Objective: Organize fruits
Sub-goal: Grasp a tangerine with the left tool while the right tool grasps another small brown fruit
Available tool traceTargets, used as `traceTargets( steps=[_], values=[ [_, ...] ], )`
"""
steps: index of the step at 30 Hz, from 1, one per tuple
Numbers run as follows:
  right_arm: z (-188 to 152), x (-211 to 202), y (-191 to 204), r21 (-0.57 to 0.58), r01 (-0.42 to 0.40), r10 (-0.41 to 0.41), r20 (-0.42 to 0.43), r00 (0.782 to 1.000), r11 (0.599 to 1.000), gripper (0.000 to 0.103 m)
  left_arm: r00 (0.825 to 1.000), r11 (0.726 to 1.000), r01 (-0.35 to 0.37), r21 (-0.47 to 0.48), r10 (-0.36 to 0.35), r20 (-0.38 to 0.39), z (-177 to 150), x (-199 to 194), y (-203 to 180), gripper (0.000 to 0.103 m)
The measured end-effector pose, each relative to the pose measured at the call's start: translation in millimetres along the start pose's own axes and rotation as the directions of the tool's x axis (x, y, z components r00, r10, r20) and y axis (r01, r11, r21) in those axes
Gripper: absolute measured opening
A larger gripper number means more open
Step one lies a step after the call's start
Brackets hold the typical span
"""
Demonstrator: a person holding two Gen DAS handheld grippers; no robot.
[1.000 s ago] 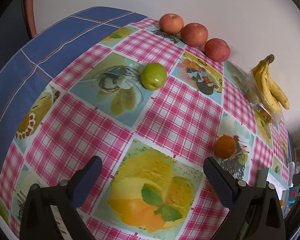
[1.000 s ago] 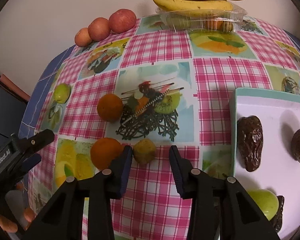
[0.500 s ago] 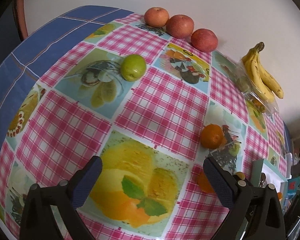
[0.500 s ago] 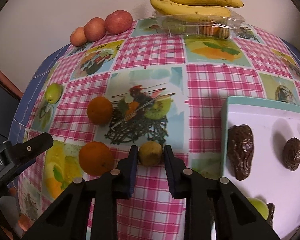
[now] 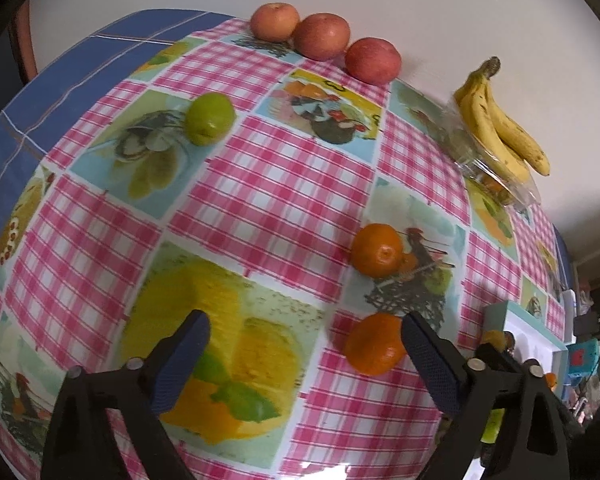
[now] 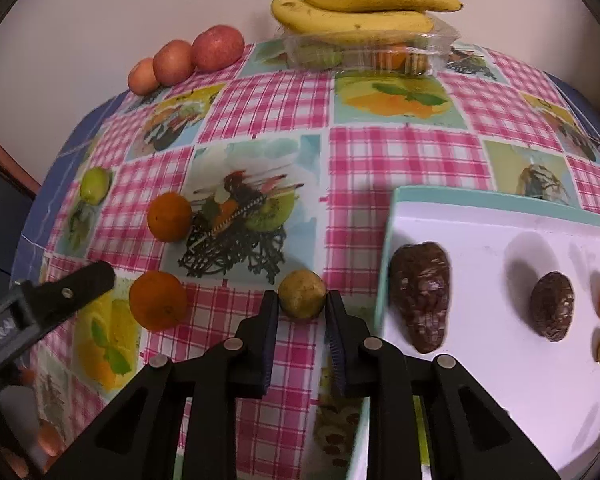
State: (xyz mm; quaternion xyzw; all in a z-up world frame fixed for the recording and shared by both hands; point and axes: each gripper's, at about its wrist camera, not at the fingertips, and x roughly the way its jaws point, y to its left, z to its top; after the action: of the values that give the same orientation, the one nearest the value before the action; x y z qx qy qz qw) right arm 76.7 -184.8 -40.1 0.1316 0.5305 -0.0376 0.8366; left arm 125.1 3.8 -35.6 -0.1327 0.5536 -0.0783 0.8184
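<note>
You are looking at a glossy tablecloth (image 6: 268, 96) of pink-and-white gingham squares set between pale blue and green panels printed with fruit, bordered in dark blue along the table's left edge. At the back edge, three round red-orange apples (image 5: 324, 36) and speckled yellow bananas (image 6: 360, 8). Two bright round oranges (image 5: 376, 250) and a green round apple (image 5: 210, 118) lie mid-cloth. Your black-armed gripper with dark blue pads (image 6: 302, 308) frames a small dull yellow-brown fruit (image 6: 302, 294). The white tray with a teal rim (image 6: 500, 200) holds wrinkled dark brown dates (image 6: 420, 300).

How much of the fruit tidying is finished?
Three apples sit lined up, and the white tray holds some pieces. The right hand-held gripper is shut on a small yellow-brown fruit. Two oranges and a green fruit are left loose on the cloth.
</note>
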Motion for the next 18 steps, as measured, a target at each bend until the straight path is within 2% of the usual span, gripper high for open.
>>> traceTargets(
  steps=[9, 10, 12, 18],
  values=[
    [4, -37, -22, 0.026, -0.005, 0.003, 0.077, 0.997, 1.0, 0.025, 0.999, 0.999, 0.034, 0.037, -0.033, -0.024, -10, 9, -21, 0.079],
    [3, -40, -26, 0.03, -0.002, -0.001, 0.079, 0.997, 1.0, 0.025, 0.999, 0.998, 0.038, 0.041, -0.037, -0.028, -11, 11, -23, 0.073],
    [4, -41, -31, 0.039, 0.0, -0.003, 0.08, 0.997, 0.999, 0.025, 0.998, 0.998, 0.043, 0.047, -0.041, -0.037, -13, 14, -27, 0.068],
    [1, -45, -40, 0.042, 0.001, -0.004, 0.08, 0.997, 0.999, 0.025, 0.996, 0.996, 0.076, 0.054, -0.073, -0.056, -15, 18, -34, 0.04]
  ],
)
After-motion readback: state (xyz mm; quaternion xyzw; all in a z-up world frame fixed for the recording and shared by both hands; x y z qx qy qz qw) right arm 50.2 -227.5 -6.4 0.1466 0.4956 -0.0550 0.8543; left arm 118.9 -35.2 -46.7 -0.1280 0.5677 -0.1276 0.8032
